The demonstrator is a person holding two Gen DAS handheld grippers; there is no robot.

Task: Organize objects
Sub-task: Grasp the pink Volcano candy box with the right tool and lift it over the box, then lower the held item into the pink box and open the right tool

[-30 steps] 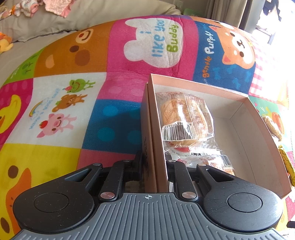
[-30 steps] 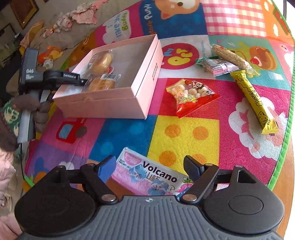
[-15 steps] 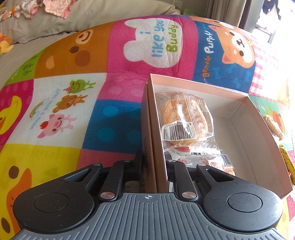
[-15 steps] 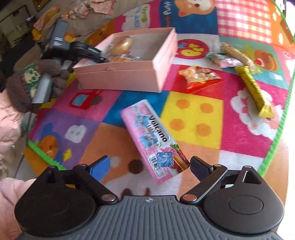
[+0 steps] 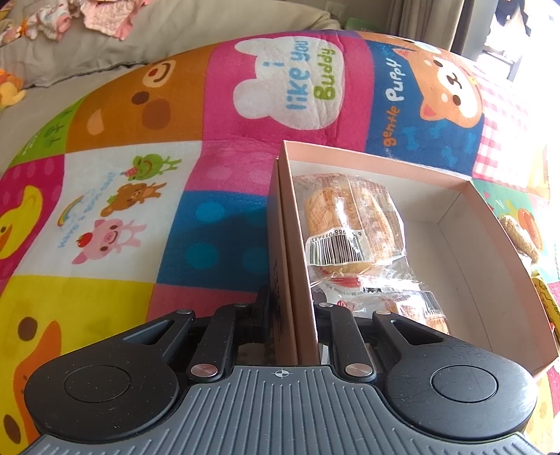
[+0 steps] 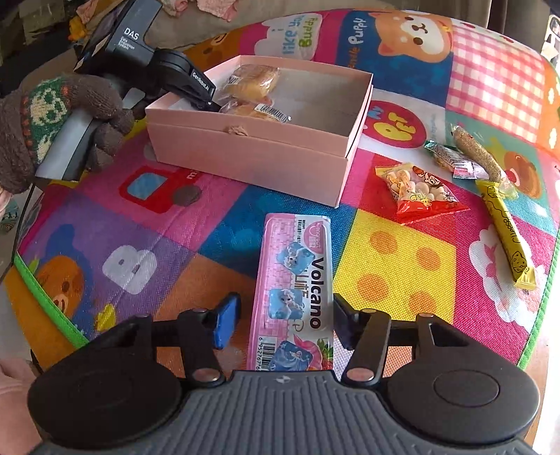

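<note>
A pink cardboard box [image 6: 252, 154] stands on the cartoon mat and holds two wrapped buns [image 6: 252, 82]. My left gripper [image 5: 292, 308] is shut on the box's left wall [image 5: 297, 273]; it also shows in the right wrist view [image 6: 206, 99]. In the left wrist view the buns [image 5: 350, 220] lie against that wall. My right gripper [image 6: 285, 320] is open, with a pink "Volcano" snack pack [image 6: 297, 287] lying flat on the mat between its fingers [image 6: 225, 322], not gripped.
On the mat right of the box lie a red snack bag [image 6: 420, 192], a yellow cheese stick [image 6: 507, 227], a seeded bar [image 6: 477, 157] and a small green packet [image 6: 444, 157]. The mat's green edge [image 6: 539, 315] runs along the right. Cushions and clothes [image 5: 105, 21] lie behind.
The right gripper has swung round so that the Volcano pack now lies lengthwise between its open fingers. The left gripper stays shut on the box wall, unmoved.
</note>
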